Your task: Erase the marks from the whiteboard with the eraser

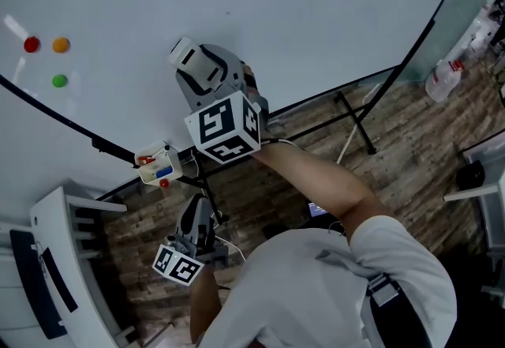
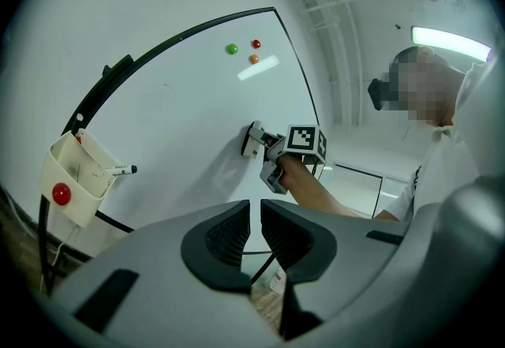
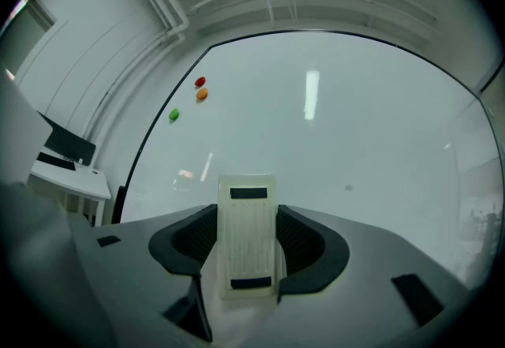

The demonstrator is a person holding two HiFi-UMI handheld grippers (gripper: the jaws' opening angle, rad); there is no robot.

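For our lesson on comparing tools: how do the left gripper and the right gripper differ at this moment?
The right gripper is clamped on the eraser; the left gripper holds nothing, its jaws nearly together. The right gripper is up at the whiteboard; the left gripper hangs low, off the board. Both are grey and carry a marker cube.

No readable text. Cube (image 1: 177, 265) on left gripper (image 2: 254, 216) and cube (image 1: 225, 129) on right gripper (image 3: 248, 228) carry only black-white square markers; bottle (image 1: 443, 80) label illegible.
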